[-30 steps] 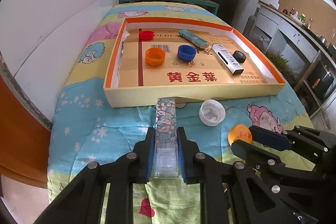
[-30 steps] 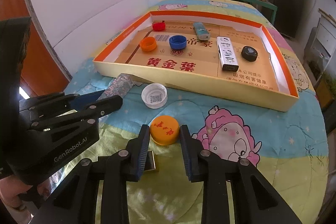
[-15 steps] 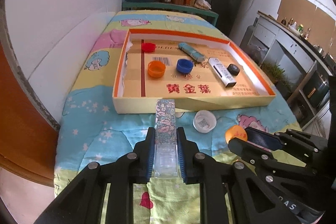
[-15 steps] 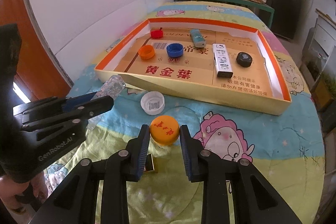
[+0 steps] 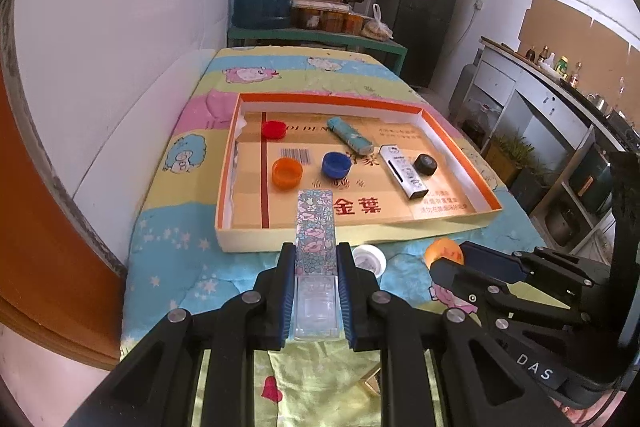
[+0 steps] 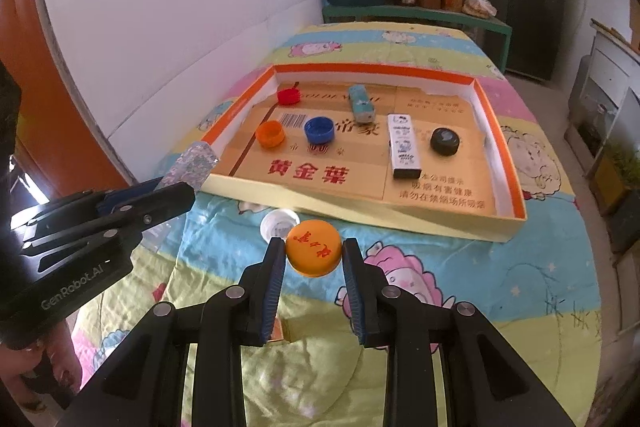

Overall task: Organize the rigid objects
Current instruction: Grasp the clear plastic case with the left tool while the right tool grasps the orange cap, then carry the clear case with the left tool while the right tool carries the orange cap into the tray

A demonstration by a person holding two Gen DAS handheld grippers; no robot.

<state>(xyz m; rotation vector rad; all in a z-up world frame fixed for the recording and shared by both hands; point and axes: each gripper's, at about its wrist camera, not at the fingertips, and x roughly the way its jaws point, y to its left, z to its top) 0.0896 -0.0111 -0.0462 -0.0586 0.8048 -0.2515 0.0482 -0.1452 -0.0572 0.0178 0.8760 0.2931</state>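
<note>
Jaws clamping floral lighter (image 5: 315, 235), orange cap (image 6: 313, 248)

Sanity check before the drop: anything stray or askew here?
One stray: the white cap lies open side up on the blanket, outside the tray. In the tray, the teal lighter lies diagonal. Nothing looks spilled or damaged.

The long box (image 5: 315, 233) at the bottom middle has pink and blue flowers on it and a clear end. The round cap (image 6: 314, 253) is orange with red writing. The tray (image 6: 502, 223) in the middle has an orange rim, white walls and a tan floor with red letters. Inside are a red cap (image 5: 274, 129), an orange cap (image 5: 287, 173), a blue cap (image 5: 336, 165) and a black cap (image 5: 426, 165). The blanket (image 6: 460, 275) has yellow, blue and pink stripes with cartoon sheep.
</note>
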